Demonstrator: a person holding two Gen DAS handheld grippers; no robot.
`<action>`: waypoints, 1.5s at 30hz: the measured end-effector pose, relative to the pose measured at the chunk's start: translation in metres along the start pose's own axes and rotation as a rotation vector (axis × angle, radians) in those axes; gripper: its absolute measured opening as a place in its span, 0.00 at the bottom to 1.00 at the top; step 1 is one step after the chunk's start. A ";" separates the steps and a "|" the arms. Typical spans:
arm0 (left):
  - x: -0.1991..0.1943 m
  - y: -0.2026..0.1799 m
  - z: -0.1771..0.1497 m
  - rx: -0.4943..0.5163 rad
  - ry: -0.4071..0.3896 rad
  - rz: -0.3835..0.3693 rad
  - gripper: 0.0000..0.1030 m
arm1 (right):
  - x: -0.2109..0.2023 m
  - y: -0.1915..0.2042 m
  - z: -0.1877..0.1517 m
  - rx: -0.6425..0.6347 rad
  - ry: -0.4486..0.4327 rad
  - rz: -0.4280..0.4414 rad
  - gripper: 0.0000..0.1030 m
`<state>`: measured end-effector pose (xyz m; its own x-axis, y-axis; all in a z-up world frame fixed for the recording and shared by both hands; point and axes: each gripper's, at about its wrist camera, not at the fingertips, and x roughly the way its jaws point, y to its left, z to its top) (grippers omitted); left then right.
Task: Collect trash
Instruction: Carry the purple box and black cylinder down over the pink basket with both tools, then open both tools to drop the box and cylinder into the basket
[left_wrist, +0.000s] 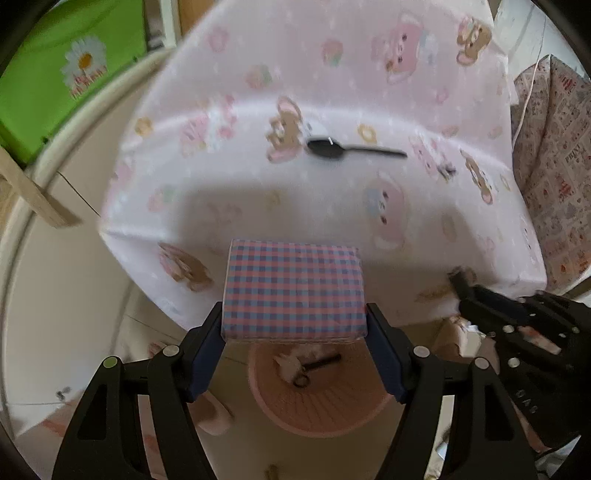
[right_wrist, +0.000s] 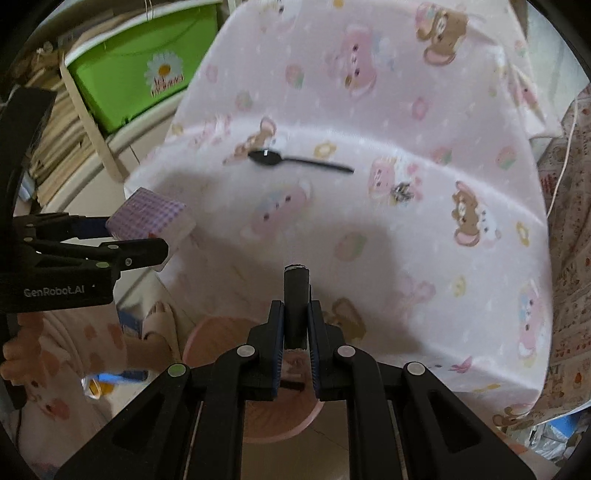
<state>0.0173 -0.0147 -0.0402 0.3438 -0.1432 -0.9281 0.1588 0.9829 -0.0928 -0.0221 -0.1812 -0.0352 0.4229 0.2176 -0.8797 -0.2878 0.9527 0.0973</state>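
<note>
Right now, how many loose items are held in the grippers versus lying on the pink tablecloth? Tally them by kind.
Checked box, held in left gripper: 1
Dark stick-like piece, held in right gripper: 1
Black spoon, on the tablecloth: 1
Small dark scrap, on the tablecloth: 1
Total: 4

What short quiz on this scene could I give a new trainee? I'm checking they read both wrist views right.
1. True or false: the left gripper holds the checked box.
2. What lies alone on the cloth? A) fork B) spoon C) knife
3. What do the right gripper's fingers clamp?

Key:
1. True.
2. B.
3. A dark stick, above the pink bin.
</note>
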 end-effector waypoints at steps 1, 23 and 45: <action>0.005 0.000 -0.002 0.001 0.029 -0.029 0.68 | 0.004 0.001 -0.001 0.003 0.018 0.016 0.13; 0.114 0.005 -0.039 -0.071 0.363 -0.017 0.68 | 0.084 0.004 -0.031 0.003 0.250 -0.036 0.13; 0.154 0.012 -0.060 -0.099 0.484 0.041 0.69 | 0.132 0.021 -0.037 -0.063 0.346 -0.099 0.17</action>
<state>0.0164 -0.0178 -0.2056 -0.1252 -0.0571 -0.9905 0.0569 0.9963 -0.0646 -0.0041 -0.1405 -0.1661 0.1387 0.0305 -0.9899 -0.3172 0.9482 -0.0152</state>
